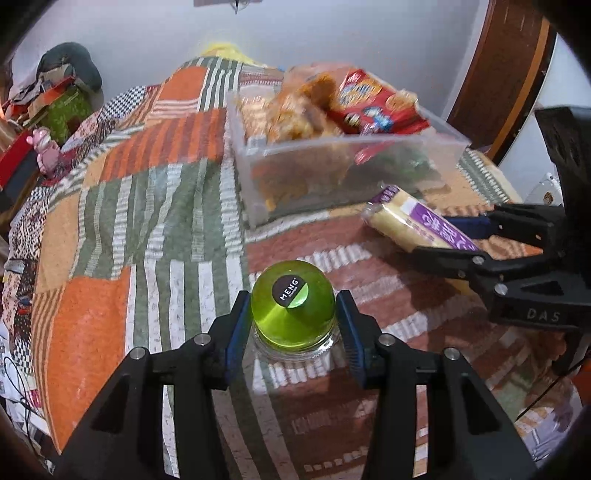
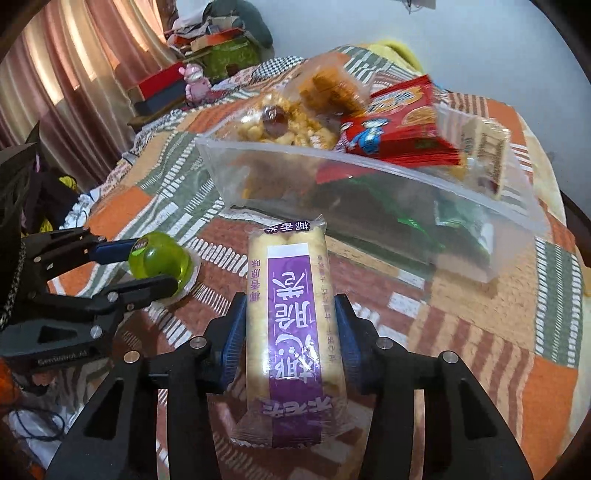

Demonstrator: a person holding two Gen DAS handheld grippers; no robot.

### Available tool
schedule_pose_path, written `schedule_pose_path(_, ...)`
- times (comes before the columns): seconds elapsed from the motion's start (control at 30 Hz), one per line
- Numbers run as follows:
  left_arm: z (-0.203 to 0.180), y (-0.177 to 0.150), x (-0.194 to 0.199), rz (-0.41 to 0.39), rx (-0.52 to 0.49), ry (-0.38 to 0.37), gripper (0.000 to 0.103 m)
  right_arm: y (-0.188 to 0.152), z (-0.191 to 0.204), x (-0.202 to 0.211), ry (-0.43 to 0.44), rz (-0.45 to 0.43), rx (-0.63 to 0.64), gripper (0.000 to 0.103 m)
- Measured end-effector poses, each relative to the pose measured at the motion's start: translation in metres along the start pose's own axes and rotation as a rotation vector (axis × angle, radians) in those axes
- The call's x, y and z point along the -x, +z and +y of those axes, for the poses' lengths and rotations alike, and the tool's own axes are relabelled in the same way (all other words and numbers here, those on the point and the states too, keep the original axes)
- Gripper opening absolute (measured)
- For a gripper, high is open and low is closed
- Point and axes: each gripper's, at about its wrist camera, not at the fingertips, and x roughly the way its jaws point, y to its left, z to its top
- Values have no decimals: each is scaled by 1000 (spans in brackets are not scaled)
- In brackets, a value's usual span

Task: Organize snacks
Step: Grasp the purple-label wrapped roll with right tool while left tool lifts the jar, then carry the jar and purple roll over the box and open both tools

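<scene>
Quilt (image 1: 155, 206): a patchwork of orange, green and white striped panels covered the bed.
Curtain (image 2: 74, 74): pinkish, pleated, hung beyond the bed's far-left side.
Pink toy figure (image 2: 195, 83): stood just off the bed's far-left edge.
Green box (image 2: 229, 55): sat behind the toy, with folded clothes and a grey cushion (image 1: 70, 61) piled on top.
Red and dark boxes (image 2: 159, 86): stacked beside the toy.
Wall (image 1: 332, 33): plain, pale, behind the bed's far edge.
Wooden door frame (image 1: 506, 77): brown, by the far-right corner.

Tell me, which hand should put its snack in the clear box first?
Probably the right. Its tool already grips the purple snack pack, pointing toward the clear box just ahead. The left tool holds the green jelly cup farther from the box.
</scene>
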Motion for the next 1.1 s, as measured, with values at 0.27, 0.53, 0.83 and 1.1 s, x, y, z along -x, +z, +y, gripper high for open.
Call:
schedule_pose_path(0.27, -20, 38, 22, -94, -31, -24, 46, 9, -8, 41, -41, -115, -26, 43)
schedule_pose_path(0.53, -38, 86, 29, -176, -58, -46, 46, 31, -30, 61, -99, -219, -82, 43)
schedule_pose_path(0.83, -38, 131, -2, -187, -46, 3, 46, 56, -63, 63, -132, -289, -139, 43)
schedule_pose_path(1.1, -32, 144, -26, -177, -28, 11, 46, 72, -79, 33, -142, -271, -181, 43)
